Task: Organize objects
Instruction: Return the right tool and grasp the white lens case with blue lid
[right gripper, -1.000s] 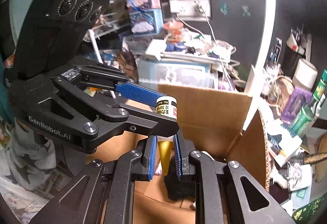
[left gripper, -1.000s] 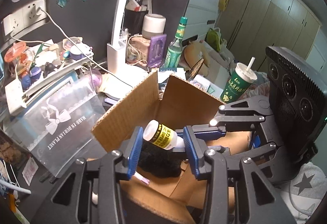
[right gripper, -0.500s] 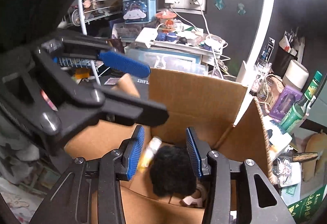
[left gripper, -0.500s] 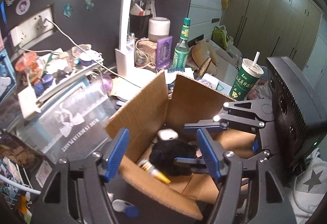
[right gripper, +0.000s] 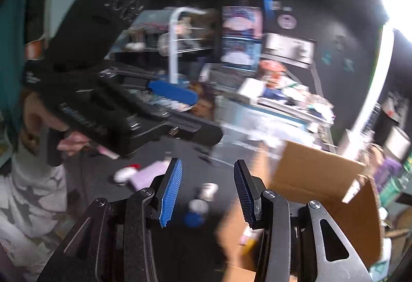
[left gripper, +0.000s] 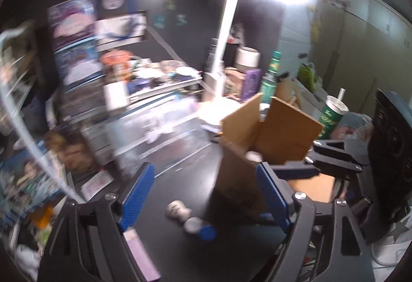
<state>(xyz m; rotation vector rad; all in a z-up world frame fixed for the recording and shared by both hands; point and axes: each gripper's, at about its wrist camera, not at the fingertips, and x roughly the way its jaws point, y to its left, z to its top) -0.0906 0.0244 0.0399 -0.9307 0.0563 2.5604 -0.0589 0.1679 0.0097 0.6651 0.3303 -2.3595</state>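
Observation:
Both views are blurred by motion. My left gripper [left gripper: 206,194] hovers over the dark tabletop [left gripper: 180,173], its blue pads wide apart and still opening, with nothing between them. Just beyond lie a small white bottle [left gripper: 177,208] and a white piece with a blue cap [left gripper: 199,229]. The open cardboard box [left gripper: 270,127] stands to their right. My right gripper [right gripper: 207,194] is open and empty above the same small bottle [right gripper: 208,190] and blue cap [right gripper: 193,219], with the box [right gripper: 322,173] at its right. The left gripper [right gripper: 206,118] crosses that view at upper left.
A lilac flat item [right gripper: 152,173] lies on the table at left. Cluttered shelves and a clear storage box [left gripper: 154,117] line the back. A lamp post [left gripper: 224,32], a green bottle [left gripper: 270,76] and a green cup [left gripper: 332,112] stand behind the box. A hand [right gripper: 69,140] holds the left gripper.
Both grippers let go of the small yellow-labelled bottle, which dropped into the box. They opened and swung left, from over the box to over the dark tabletop.

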